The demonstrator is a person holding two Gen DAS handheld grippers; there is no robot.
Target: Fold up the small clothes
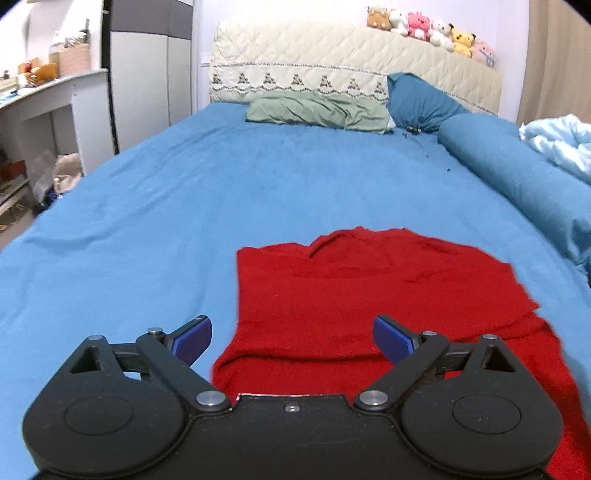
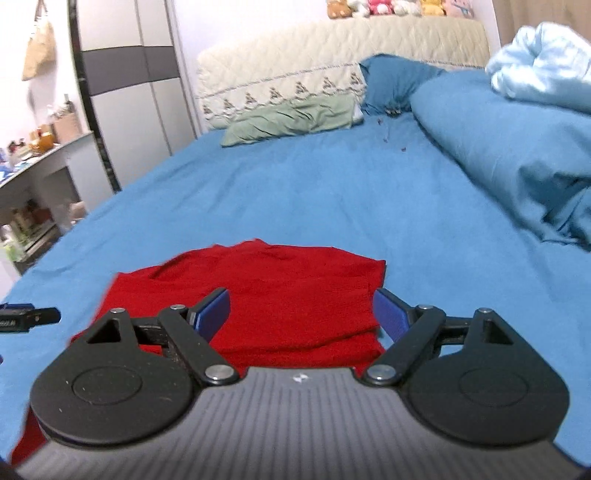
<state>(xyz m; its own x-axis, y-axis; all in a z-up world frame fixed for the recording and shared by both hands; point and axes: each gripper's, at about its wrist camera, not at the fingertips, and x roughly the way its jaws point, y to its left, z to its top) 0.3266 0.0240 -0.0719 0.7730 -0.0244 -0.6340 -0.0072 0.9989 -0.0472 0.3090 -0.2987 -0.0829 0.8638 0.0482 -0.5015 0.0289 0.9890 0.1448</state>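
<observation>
The red garment lies flat on the blue bed sheet, near the foot of the bed and well away from the quilted headboard. We see its neckline turned toward the headboard, and its near hem looks doubled back on itself in a soft fold.

Our left tongs stand spread wide with nothing between the blue pads. They hang over the garment's left side: one pad sits over bare sheet, the other over red cloth, and we cannot see either one touching the fabric.

Our right tongs are likewise spread wide and hold nothing. They hang over the garment's right side, with the cloth's right edge just beside one pad.

Toward the headboard from the garment lie a green pillow and a dark blue pillow, with a rolled blue duvet along the bed's right side. A row of plush toys sits atop the headboard.
</observation>
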